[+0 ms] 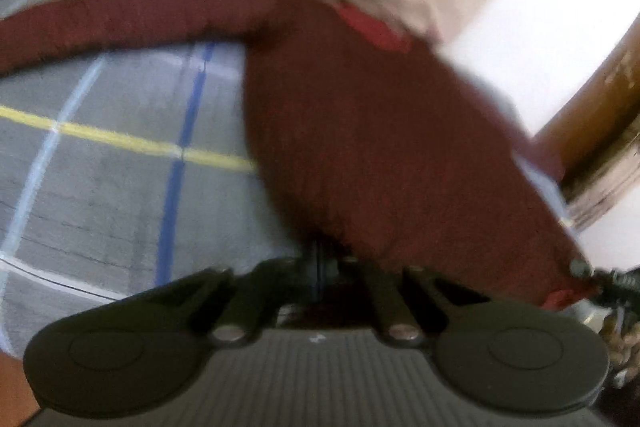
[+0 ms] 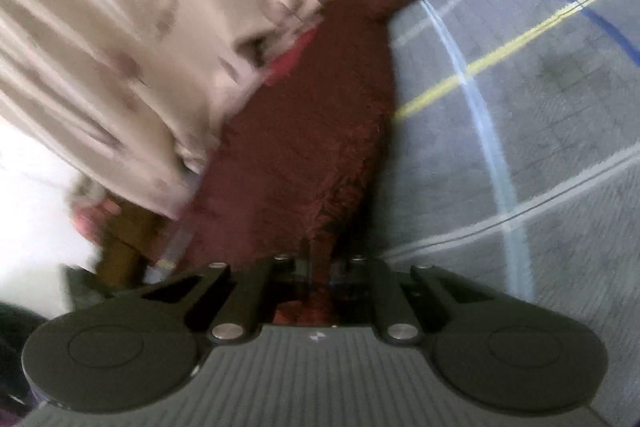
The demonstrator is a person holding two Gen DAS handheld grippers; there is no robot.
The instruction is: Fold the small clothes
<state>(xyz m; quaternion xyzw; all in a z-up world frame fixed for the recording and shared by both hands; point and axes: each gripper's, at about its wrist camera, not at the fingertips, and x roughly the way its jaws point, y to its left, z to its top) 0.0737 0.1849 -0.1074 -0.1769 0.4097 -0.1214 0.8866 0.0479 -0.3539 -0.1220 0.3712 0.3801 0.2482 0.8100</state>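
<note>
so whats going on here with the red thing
A person is folding a dark red garment on a grey checked cloth, holding a tool in each hand. The left tool and the right tool are each shut on an edge of the garment. One long red part trails across the cloth. A beige cloth lies beside it.

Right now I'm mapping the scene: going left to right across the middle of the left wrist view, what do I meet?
Grey checked cloth → dark red garment → white floor → brown wooden furniture.
</note>
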